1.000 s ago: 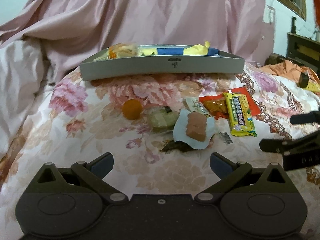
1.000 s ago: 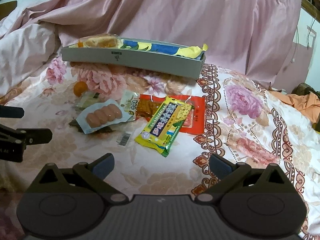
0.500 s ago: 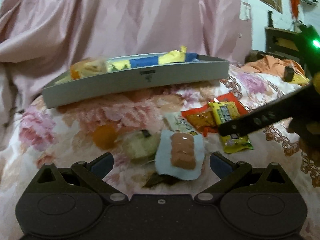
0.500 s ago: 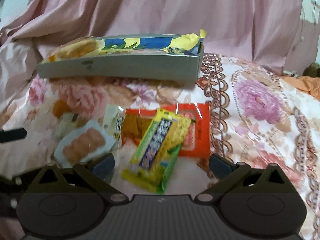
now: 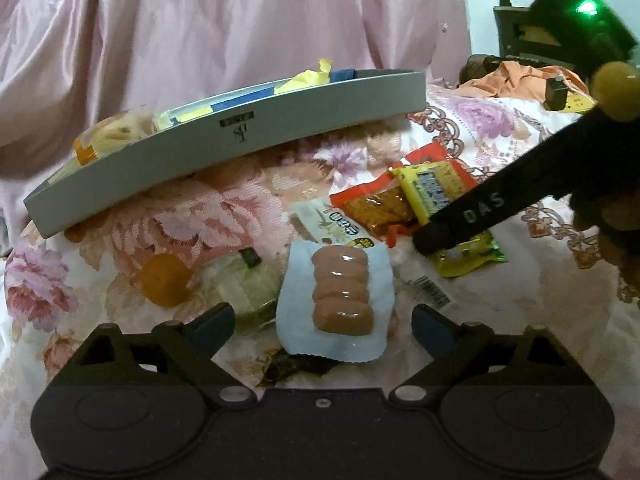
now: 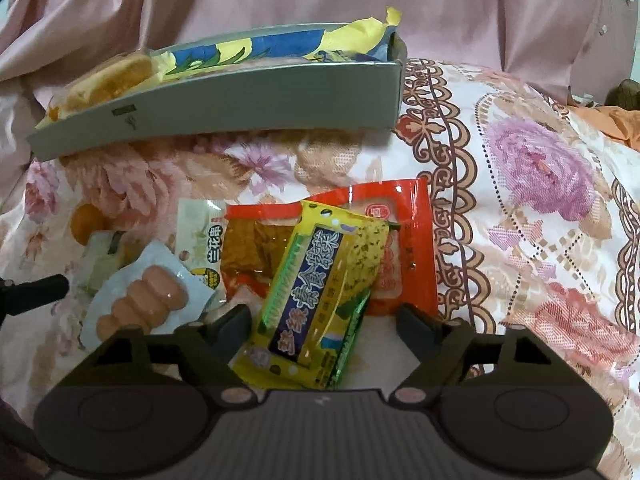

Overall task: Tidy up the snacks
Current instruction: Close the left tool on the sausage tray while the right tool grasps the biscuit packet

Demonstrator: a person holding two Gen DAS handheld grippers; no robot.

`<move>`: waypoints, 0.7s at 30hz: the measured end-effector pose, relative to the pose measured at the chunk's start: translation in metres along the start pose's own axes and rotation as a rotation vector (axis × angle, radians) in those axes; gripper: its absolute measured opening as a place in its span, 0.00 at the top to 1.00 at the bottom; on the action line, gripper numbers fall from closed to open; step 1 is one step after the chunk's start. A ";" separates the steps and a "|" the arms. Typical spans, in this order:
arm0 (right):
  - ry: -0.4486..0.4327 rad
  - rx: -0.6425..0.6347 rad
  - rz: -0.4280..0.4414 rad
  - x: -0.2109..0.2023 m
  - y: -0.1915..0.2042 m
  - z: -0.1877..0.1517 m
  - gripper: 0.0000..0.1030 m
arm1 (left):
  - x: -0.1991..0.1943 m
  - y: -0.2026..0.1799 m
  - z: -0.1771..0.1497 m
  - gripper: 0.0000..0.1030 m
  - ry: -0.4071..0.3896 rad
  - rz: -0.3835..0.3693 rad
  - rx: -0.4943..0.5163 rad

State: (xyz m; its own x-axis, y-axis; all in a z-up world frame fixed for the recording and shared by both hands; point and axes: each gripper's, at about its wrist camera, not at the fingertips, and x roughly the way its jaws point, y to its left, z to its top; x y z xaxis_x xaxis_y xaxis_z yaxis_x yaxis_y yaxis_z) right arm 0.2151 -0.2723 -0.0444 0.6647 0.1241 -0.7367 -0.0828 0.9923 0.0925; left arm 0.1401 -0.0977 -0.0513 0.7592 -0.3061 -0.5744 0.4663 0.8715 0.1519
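Yellow packet (image 6: 320, 300) lengthwise between parted right gripper (image 6: 324, 320)

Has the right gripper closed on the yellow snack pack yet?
No: in the right wrist view the right gripper stands wide open, its fingertips either side of the yellow snack pack, not clamping it.

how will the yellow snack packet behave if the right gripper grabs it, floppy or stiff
Probably floppy: the yellow packet is a thin film wrapper with crimped ends, so it may sag either side of the right gripper. Its glossy surface could slip. It looks flat and light, and lies partly on the red packet, which may get dragged along.
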 end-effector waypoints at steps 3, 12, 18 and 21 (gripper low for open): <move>-0.011 -0.007 0.007 -0.003 0.002 -0.003 0.37 | 0.001 0.000 0.000 0.13 -0.003 0.002 0.003; -0.023 -0.021 0.030 -0.010 0.004 -0.009 0.46 | -0.002 -0.002 0.000 0.39 -0.006 -0.022 0.003; -0.025 -0.041 0.047 -0.016 0.005 -0.016 0.47 | -0.003 -0.002 0.001 0.42 0.005 -0.035 -0.022; -0.027 -0.056 0.062 -0.020 0.006 -0.021 0.48 | -0.005 -0.002 0.002 0.43 0.018 -0.035 -0.040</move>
State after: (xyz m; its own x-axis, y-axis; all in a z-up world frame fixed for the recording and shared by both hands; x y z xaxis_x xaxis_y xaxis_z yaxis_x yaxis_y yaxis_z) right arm 0.1860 -0.2685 -0.0431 0.6765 0.1861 -0.7125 -0.1656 0.9812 0.0991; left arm 0.1363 -0.0982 -0.0473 0.7344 -0.3297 -0.5933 0.4733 0.8753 0.0994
